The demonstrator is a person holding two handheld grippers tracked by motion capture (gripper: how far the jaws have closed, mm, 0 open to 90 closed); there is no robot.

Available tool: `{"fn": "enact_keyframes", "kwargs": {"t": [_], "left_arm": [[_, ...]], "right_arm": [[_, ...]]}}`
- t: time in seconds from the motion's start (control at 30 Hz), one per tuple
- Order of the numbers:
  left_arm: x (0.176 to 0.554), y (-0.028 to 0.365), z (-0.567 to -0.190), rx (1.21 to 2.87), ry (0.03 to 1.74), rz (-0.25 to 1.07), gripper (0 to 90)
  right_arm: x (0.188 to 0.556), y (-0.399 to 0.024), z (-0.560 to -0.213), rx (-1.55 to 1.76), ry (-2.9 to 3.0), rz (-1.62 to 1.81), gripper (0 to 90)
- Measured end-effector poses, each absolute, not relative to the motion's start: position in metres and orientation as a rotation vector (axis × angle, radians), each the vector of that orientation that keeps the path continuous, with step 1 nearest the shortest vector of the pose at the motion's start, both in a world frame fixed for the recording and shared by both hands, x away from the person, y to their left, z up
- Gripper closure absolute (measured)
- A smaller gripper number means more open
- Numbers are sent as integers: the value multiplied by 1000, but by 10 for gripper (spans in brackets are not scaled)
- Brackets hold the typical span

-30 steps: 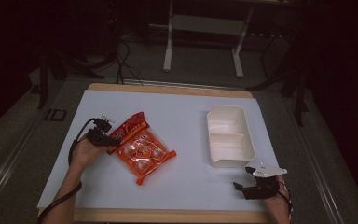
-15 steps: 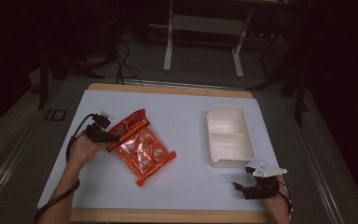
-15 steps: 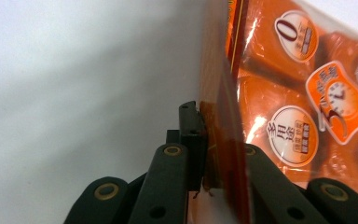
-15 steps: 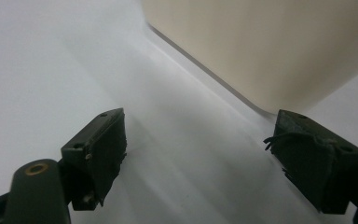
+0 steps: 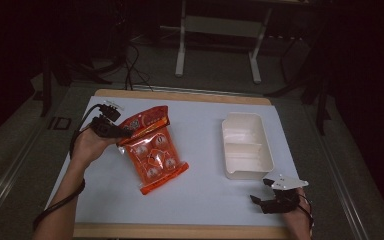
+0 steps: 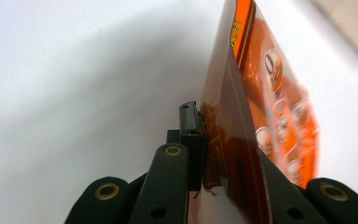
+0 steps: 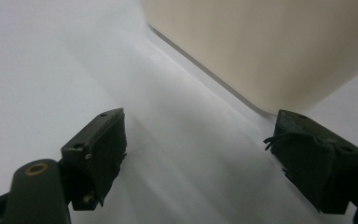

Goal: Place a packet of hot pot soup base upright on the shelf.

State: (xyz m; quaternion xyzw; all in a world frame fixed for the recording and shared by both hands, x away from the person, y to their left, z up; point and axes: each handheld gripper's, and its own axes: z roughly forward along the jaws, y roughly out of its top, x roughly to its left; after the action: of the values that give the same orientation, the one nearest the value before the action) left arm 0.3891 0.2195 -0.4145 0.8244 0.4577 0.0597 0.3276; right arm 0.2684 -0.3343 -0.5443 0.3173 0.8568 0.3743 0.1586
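High view, one snack bag (image 5: 152, 150), one tray (image 5: 247, 145)

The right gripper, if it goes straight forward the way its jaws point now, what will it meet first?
Probably the white tray. In the right gripper view it stands just ahead of the open right gripper, with bare table between. The jaws hold nothing. How near the tray is cannot be judged exactly.

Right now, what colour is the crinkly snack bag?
Bright orange-red, with round pictures on the front. The snack bag shows best in the high view.
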Motion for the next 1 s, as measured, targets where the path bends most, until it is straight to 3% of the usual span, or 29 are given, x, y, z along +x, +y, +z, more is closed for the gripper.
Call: {"fn": "enact_keyframes", "kwargs": {"t": [0.43,1.0], "left_arm": [[389,214,-356,2024,1180,245,900],[382,201,-342,2029,1109,213,900]], "right_arm": [[268,-335,-544,907,2451,1078,176],[268,-335,-544,907,2452,1074,176]]}}
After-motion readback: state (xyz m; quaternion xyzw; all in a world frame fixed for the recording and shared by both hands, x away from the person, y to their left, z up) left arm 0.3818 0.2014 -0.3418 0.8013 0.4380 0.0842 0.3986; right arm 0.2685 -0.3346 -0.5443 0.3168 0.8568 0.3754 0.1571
